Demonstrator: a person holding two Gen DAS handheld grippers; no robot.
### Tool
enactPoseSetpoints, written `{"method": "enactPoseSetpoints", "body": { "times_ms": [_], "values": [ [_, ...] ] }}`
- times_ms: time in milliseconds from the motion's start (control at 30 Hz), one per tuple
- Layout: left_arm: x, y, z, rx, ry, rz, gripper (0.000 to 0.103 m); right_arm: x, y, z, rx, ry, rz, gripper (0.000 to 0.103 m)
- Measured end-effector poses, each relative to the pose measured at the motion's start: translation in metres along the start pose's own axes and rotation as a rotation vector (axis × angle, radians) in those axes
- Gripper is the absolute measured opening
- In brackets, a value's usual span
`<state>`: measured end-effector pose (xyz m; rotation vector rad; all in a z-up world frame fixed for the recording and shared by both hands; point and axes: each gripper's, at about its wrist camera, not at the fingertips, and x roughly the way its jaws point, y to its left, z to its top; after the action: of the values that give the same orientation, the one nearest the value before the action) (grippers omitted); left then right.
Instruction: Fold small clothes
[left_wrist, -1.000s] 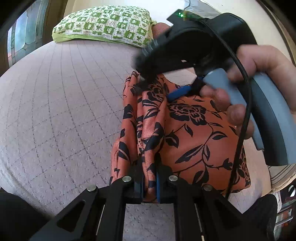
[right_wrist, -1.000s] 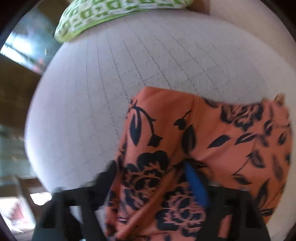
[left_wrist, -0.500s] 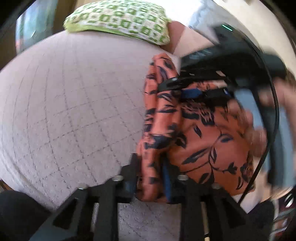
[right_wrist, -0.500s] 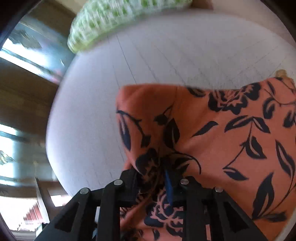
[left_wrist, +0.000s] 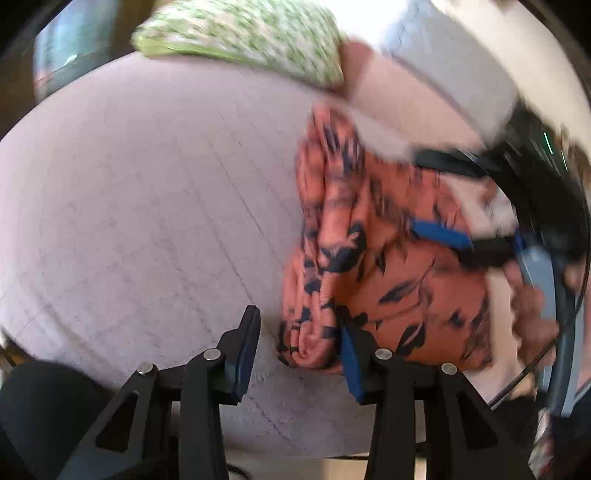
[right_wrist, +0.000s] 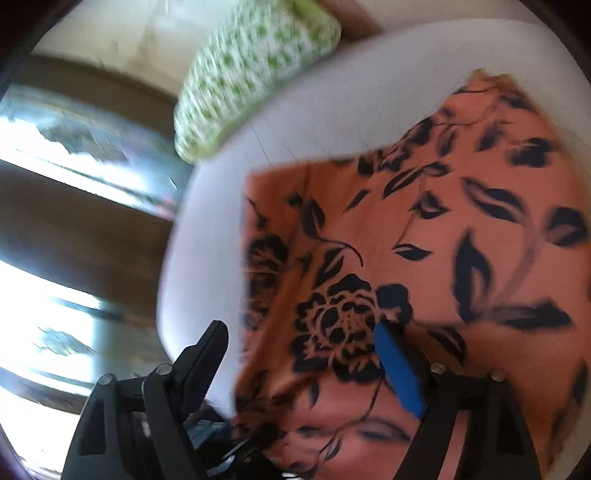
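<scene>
An orange garment with a black flower print (left_wrist: 391, 280) lies folded on the pale quilted bed (left_wrist: 147, 221). My left gripper (left_wrist: 297, 321) is low at the garment's near folded edge. Its jaws are opening: the right pad (left_wrist: 349, 360) touches the fold, while the left pad (left_wrist: 243, 354) stands clear of it. In the right wrist view the garment (right_wrist: 424, 221) spreads under my right gripper (right_wrist: 299, 328), whose jaws are opening wide with cloth lying loosely between them. From the left wrist view the right gripper (left_wrist: 439, 201) hovers over the garment's far side, held by a hand (left_wrist: 528, 306).
A green and white patterned pillow (left_wrist: 240, 44) lies at the head of the bed, also seen as the pillow (right_wrist: 251, 74) in the right wrist view. A bright window with a dark frame (right_wrist: 74, 221) stands beyond the bed's left edge. Bare quilt stretches left of the garment.
Both grippers were pinched on the garment's folds; their jaws have now spread and the cloth rests on the bed. The right gripper has swung and rolled, bringing the window into its view.
</scene>
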<state>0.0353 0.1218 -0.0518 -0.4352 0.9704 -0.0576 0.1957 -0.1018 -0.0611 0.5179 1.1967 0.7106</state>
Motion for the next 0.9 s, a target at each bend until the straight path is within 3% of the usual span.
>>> {"method": "enactPoseSetpoints", "body": {
  "times_ms": [67,167,267,400,467,500,533,567,633,667,733,833,900],
  "values": [
    [-0.028,-0.007,0.013,0.038,-0.100,-0.004,0.042,-0.033,0.009,-0.005,-0.029,-0.063,0.085,0.084],
    [-0.050,-0.020,0.043,0.095,-0.203,-0.055,0.044,-0.061,-0.002,-0.026,-0.009,-0.084,0.174,0.085],
    [-0.024,-0.057,0.085,0.222,-0.145,-0.143,0.045,-0.057,-0.023,-0.056,0.063,-0.063,0.212,0.085],
    [0.038,-0.090,0.117,0.350,0.001,-0.178,0.045,-0.073,-0.059,-0.093,0.090,-0.071,0.232,0.085],
    [0.073,-0.093,0.122,0.400,0.090,-0.099,0.042,-0.068,-0.077,-0.097,0.138,-0.069,0.233,0.085],
    [0.096,-0.087,0.128,0.448,0.129,-0.007,0.033,-0.068,-0.084,-0.099,0.150,-0.068,0.252,0.085],
    [0.109,-0.080,0.133,0.462,0.159,0.029,0.027,-0.067,-0.090,-0.100,0.156,-0.064,0.269,0.084],
    [0.120,-0.070,0.139,0.456,0.188,0.017,0.027,-0.063,-0.096,-0.102,0.164,-0.063,0.281,0.084],
    [0.124,-0.059,0.148,0.450,0.196,-0.029,0.031,-0.061,-0.100,-0.102,0.167,-0.061,0.308,0.083],
    [0.123,-0.060,0.149,0.488,0.197,-0.012,0.034,-0.060,-0.103,-0.102,0.170,-0.057,0.315,0.083],
    [0.119,-0.062,0.146,0.566,0.176,0.044,0.050,-0.058,-0.107,-0.102,0.186,-0.055,0.335,0.083],
    [0.099,-0.067,0.146,0.553,0.144,0.037,0.049,-0.060,-0.108,-0.102,0.187,-0.052,0.342,0.083],
    [0.070,-0.075,0.141,0.520,0.089,-0.054,0.049,-0.057,-0.107,-0.101,0.181,-0.055,0.342,0.083]
  ]
}}
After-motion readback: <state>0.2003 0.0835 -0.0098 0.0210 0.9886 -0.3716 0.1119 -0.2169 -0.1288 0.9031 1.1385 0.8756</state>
